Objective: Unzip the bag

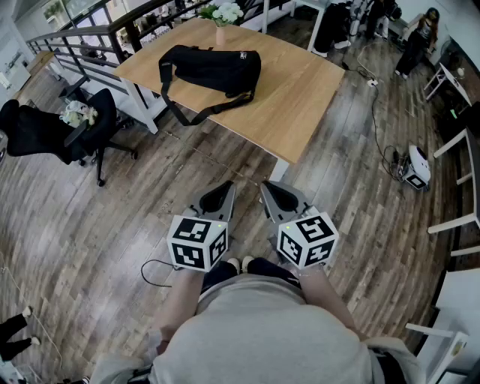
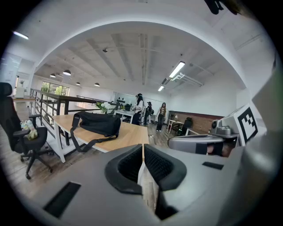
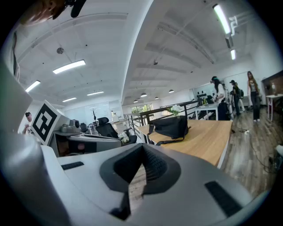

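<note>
Lying on the tabletop (image 1: pixel 300 97), the black bag (image 1: pixel 214 69) bears a pale tag (image 1: pixel 242 54) (unreadable). Left tongs (image 1: pixel 223 189) and right tongs (image 1: pixel 270 187) hang well short of it; both are closed, empty.

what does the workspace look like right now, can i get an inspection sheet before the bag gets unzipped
surface: wooden table, mostly bare
job's things: black bag lying on the table, its strap hanging over the near edge; zip too small to judge
clutter: vase of flowers at the table's far edge
grippers: left gripper and right gripper both shut, empty, held short of the table
cables: black cable across the floor towards a white device; thin cable near the person's feet
surroundings: office chair left of the table, railing, people standing farther back
</note>
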The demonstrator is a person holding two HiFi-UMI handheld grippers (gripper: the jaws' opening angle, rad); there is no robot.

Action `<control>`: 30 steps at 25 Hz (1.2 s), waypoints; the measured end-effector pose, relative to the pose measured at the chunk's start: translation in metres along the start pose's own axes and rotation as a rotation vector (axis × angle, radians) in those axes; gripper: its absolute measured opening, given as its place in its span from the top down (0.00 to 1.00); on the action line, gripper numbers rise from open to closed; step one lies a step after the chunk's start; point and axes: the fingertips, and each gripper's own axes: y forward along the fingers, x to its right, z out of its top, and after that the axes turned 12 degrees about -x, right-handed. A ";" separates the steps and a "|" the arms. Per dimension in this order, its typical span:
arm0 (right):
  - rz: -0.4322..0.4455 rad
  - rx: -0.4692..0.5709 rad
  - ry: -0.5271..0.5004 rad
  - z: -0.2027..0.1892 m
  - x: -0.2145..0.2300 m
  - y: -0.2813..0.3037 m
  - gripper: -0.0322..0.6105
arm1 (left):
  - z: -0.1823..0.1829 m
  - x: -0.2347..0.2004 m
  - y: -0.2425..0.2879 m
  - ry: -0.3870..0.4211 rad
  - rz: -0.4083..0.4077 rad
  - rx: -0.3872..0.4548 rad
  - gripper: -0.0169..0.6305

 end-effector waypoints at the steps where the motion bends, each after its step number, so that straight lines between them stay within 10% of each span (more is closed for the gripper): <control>1: 0.003 -0.006 0.003 -0.003 0.000 0.001 0.94 | 0.000 0.000 0.001 -0.011 -0.006 0.005 0.93; 30: 0.082 -0.025 0.051 -0.025 0.039 0.002 0.86 | -0.028 0.007 0.033 -0.079 0.116 -0.049 0.91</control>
